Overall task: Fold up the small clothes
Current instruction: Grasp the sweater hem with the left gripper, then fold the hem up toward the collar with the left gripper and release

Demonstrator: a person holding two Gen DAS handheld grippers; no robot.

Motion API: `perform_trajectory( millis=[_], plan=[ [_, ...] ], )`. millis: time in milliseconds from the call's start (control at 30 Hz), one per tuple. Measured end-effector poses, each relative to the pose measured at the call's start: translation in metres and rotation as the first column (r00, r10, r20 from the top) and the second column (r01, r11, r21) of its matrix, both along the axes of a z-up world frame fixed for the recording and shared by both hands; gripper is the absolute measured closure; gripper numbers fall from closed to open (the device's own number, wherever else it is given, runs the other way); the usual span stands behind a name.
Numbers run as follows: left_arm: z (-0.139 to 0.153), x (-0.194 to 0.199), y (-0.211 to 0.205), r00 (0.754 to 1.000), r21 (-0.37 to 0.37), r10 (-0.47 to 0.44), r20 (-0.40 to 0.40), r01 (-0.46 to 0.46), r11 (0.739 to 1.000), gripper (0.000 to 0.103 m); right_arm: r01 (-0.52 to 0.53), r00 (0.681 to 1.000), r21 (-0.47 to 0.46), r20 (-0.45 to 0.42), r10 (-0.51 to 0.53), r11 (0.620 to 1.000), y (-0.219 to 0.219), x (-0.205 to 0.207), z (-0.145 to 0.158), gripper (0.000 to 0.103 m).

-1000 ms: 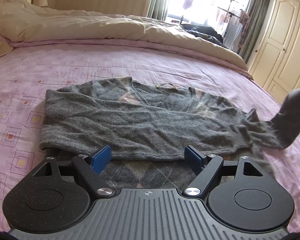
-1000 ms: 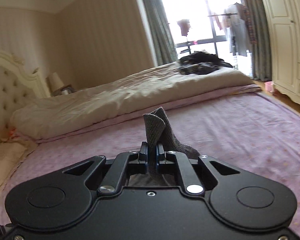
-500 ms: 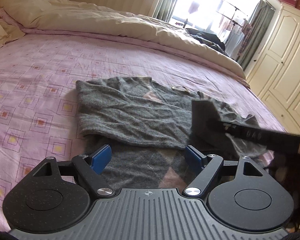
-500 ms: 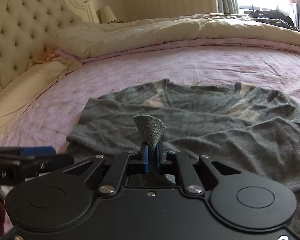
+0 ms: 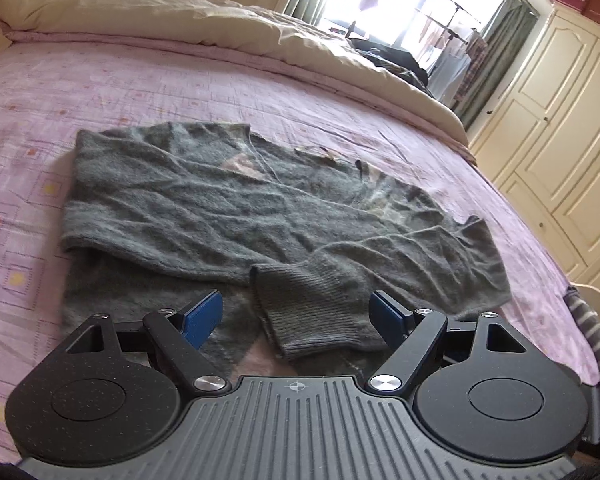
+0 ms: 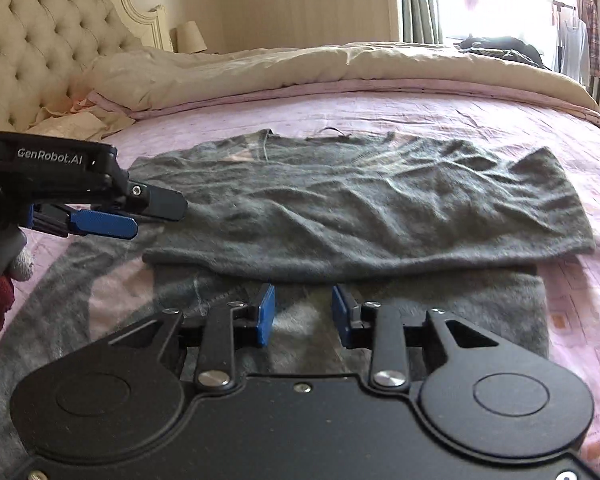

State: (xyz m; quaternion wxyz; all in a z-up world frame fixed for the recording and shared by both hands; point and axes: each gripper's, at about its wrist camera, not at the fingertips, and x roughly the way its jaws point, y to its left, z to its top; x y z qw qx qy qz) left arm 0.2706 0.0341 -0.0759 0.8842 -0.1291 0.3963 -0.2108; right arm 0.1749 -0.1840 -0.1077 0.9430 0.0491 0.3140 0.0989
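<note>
A grey knit sweater point(image 5: 228, 208) with a pale argyle front lies flat on the pink bedspread point(image 5: 140, 80), both sleeves folded across its body. A ribbed sleeve cuff point(image 5: 312, 312) lies between the open fingers of my left gripper point(image 5: 300, 314), just above the sweater's lower part. In the right wrist view the sweater point(image 6: 360, 208) fills the middle. My right gripper point(image 6: 302, 314) is open and empty, low over the sweater's hem. The left gripper point(image 6: 108, 216) shows at the left of that view.
A beige duvet point(image 5: 180, 12) is bunched along the far side of the bed. A tufted headboard point(image 6: 52, 48) stands at the left. Cream wardrobe doors point(image 5: 560, 140) line the right wall. Dark clothes point(image 6: 504, 50) lie on the duvet near the window.
My right gripper carried the right sleeve across the sweater, opened and let the cuff go. The cuff now lies in front of my left gripper, which stayed open.
</note>
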Motion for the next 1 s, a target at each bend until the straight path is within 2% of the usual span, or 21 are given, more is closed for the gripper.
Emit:
perform_trajectory(
  millis=[133, 200, 267, 300, 333, 400, 533, 667, 767, 867, 1000],
  plan=[
    [-0.013, 0.004, -0.015, 0.999, 0.017, 0.011, -0.038, -0.010, 1.000, 0.024, -0.004, 0.999, 0.031, 0.036, 0.003, 1.000, -0.006, -0.008, -0.007, 0.057],
    [-0.016, 0.007, -0.020, 0.999, 0.023, 0.012, -0.040, -0.011, 1.000, 0.024, -0.013, 0.999, 0.034, 0.036, 0.012, 0.999, -0.005, -0.007, -0.008, 0.052],
    [-0.017, 0.011, -0.025, 0.999, 0.021, -0.004, -0.035, 0.004, 1.000, 0.030, -0.024, 0.999, 0.033, 0.036, 0.022, 0.999, -0.004, -0.006, -0.009, 0.049],
    [-0.016, 0.013, -0.028, 0.999, 0.018, -0.019, -0.031, 0.020, 1.000, 0.045, -0.030, 0.999, 0.033, 0.036, 0.028, 0.999, -0.003, -0.006, -0.009, 0.047],
    [-0.016, 0.014, -0.030, 0.999, 0.016, -0.034, -0.029, 0.034, 0.999, 0.067, -0.036, 0.999, 0.034, 0.036, 0.035, 0.999, -0.003, -0.005, -0.009, 0.046],
    [-0.015, 0.016, -0.036, 0.999, 0.016, -0.042, -0.018, 0.042, 0.999, 0.097, -0.042, 0.998, 0.034, 0.037, 0.041, 0.999, -0.002, -0.005, -0.010, 0.045],
    [0.015, 0.014, -0.050, 0.994, 0.052, -0.084, 0.070, 0.080, 0.995, 0.098, -0.043, 0.998, 0.051, 0.038, 0.041, 0.998, -0.004, -0.006, -0.012, 0.045],
    [0.073, 0.014, -0.049, 0.973, 0.031, -0.109, 0.203, 0.105, 0.994, 0.097, -0.042, 0.998, 0.058, 0.038, 0.040, 0.997, -0.005, -0.006, -0.012, 0.045],
    [0.106, 0.016, -0.037, 0.953, 0.058, -0.104, 0.284, 0.091, 0.994, 0.097, -0.040, 0.999, 0.051, 0.035, 0.038, 0.998, -0.004, -0.006, -0.011, 0.045],
    [0.122, 0.025, -0.022, 0.952, 0.067, -0.087, 0.294, 0.071, 0.995, 0.097, -0.019, 1.000, 0.033, 0.021, 0.018, 0.999, 0.000, -0.004, -0.004, 0.042],
    [0.139, 0.035, -0.013, 0.953, 0.066, -0.077, 0.294, 0.060, 0.996, 0.097, -0.001, 1.000, 0.101, 0.016, -0.001, 0.995, -0.003, 0.007, 0.005, 0.041]
  ],
)
